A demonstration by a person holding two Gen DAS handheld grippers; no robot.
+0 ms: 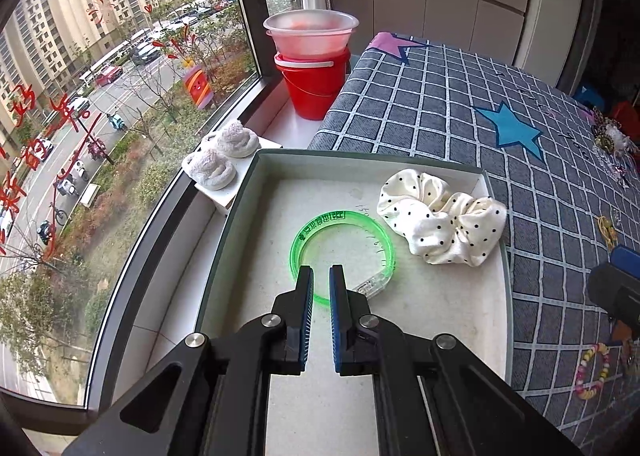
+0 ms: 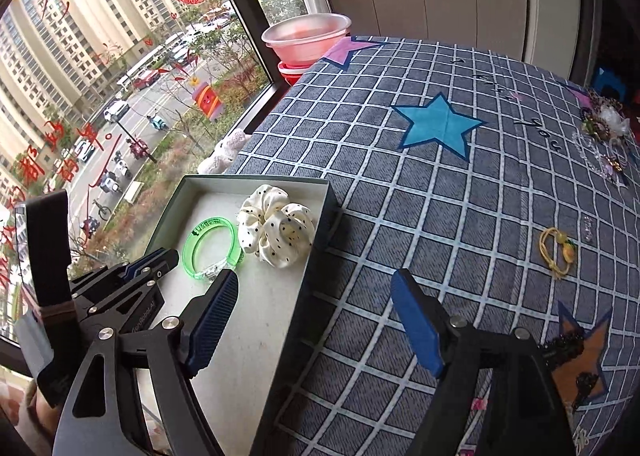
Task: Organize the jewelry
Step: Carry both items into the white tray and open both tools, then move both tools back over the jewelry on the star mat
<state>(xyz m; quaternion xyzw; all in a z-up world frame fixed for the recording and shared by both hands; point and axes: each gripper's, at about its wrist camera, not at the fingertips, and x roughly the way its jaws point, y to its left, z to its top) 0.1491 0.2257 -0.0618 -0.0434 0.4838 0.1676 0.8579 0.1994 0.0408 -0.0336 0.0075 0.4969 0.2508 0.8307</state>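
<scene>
L gripper [image 1: 321, 276]: my jaws nearly shut, thin gap between the blue pads, nothing in them. Tips hang over the near arc of the green bangle; can't tell if touching.
R gripper [image 2: 314, 296]: my jaws spread wide, empty. Left finger [image 2: 212, 320] over the box floor, right finger [image 2: 416, 320] over the cloth, box's right wall between them.
Box [image 1: 360, 164]: shallow, dark rim, pale floor, sits at the table edge by the window.
Green bangle [image 1: 362, 222]: clear green, flat on the box floor, left of centre, w/ a clear clasp bit on its near side.
Scrunchie [image 1: 440, 228]: white w/ black dots, in the box, just right of the bangle, against the right wall.
Cloth [image 2: 400, 216]: grey-blue check w/ stars, covers the table.
Yellow hair tie [image 2: 558, 250]: on the cloth, well apart from the box, to the right.
Bead bracelet [image 1: 594, 374]: pink/yellow beads, on the cloth right of the box, near edge.
Far pile [image 2: 604, 128]: mixed jewelry at the table's far right; too small to sort out.
Red bucket [image 1: 316, 88]: on the sill past the box, pink tub [image 1: 310, 36] stacked in it.
</scene>
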